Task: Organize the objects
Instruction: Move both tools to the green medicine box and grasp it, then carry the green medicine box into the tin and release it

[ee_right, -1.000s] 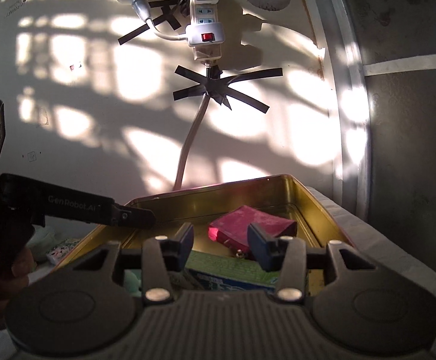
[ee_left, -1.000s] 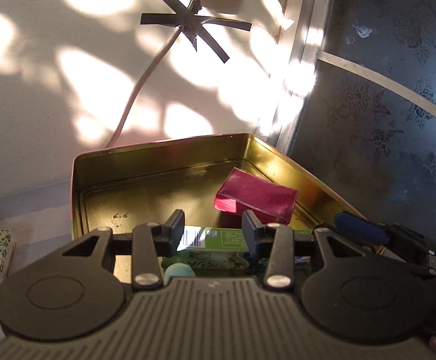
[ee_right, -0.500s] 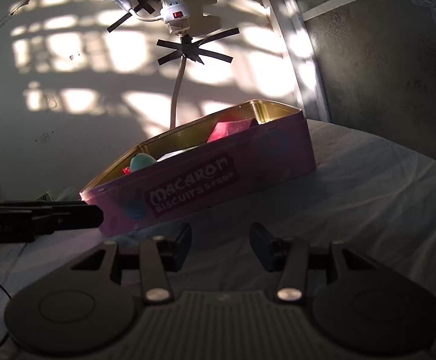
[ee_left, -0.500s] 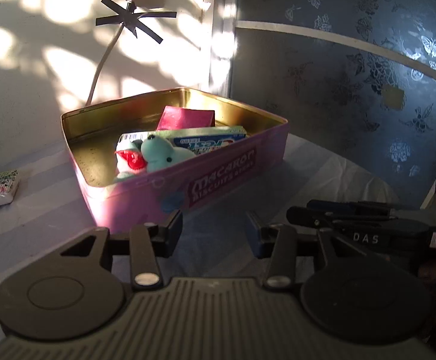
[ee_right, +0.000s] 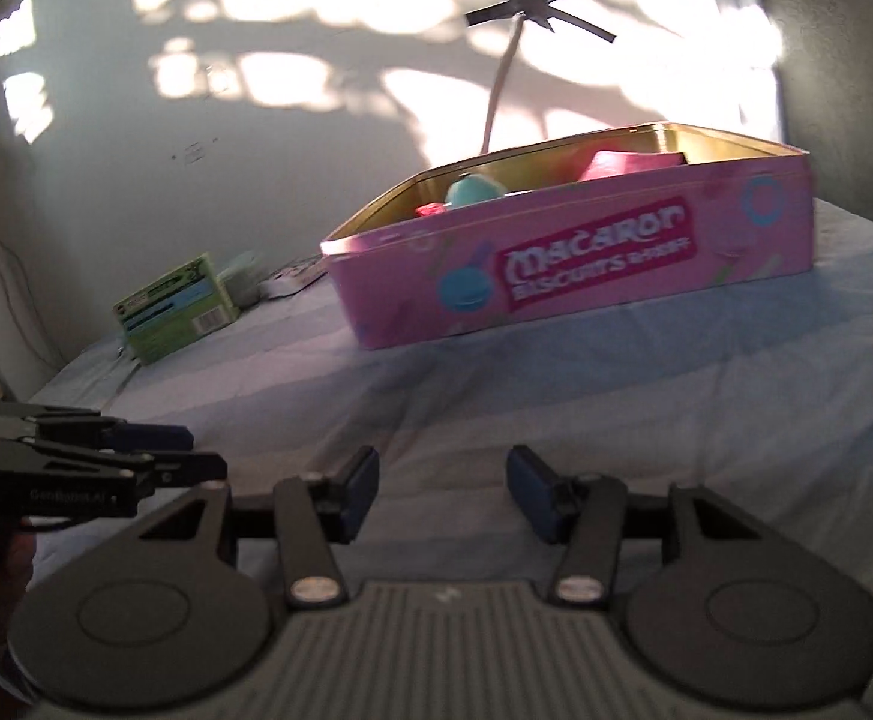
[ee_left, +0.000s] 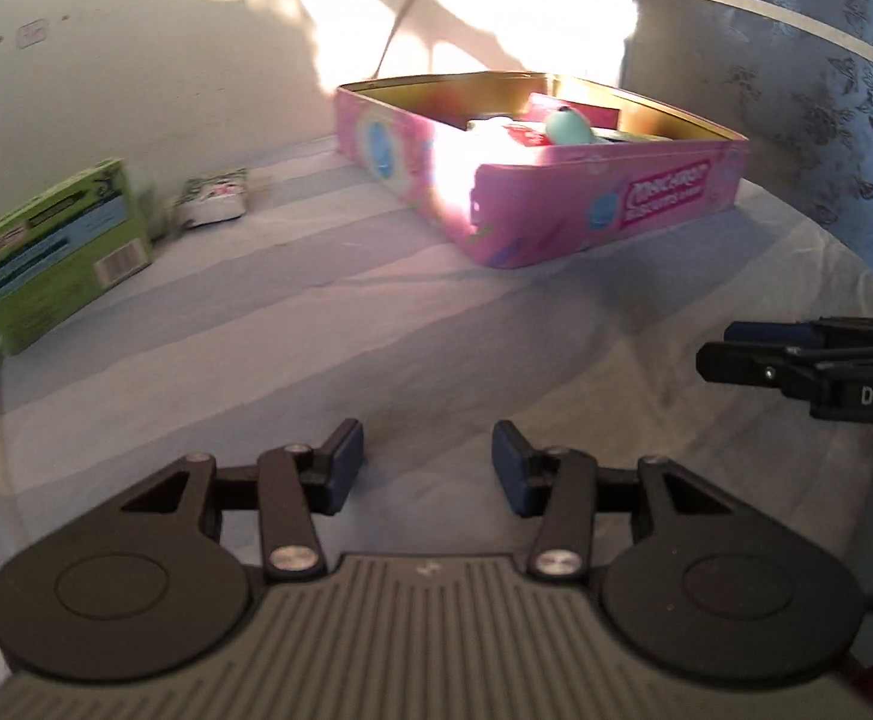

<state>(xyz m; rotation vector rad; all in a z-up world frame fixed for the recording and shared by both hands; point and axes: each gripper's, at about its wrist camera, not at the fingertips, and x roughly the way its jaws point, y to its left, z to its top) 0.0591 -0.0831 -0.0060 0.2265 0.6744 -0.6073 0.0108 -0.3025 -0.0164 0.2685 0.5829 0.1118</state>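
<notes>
A pink macaron biscuit tin [ee_left: 664, 204] [ee_right: 586, 264] stands open on the blue sheet. In it lie a teal soft toy [ee_left: 568, 126] [ee_right: 472, 189] and a magenta pouch [ee_right: 628, 163]. A green box [ee_left: 58, 252] [ee_right: 175, 309] and a small patterned packet [ee_left: 214, 201] lie to the tin's left. My left gripper [ee_left: 427, 459] is open and empty, low over the sheet, well short of the tin; it also shows in the right wrist view [ee_right: 136, 450]. My right gripper [ee_right: 442, 489] is open and empty, also seen at the right edge of the left wrist view [ee_left: 730, 348].
A white wall with a taped cable [ee_right: 505, 66] stands behind the tin. A dark patterned panel [ee_left: 826, 90] rises at the right. The striped blue sheet [ee_left: 376, 324] covers the surface between the grippers and the tin.
Both grippers have pulled back from over the tin and now sit low over the sheet. The left view has swung left, bringing the green box into sight. Both stay open.
</notes>
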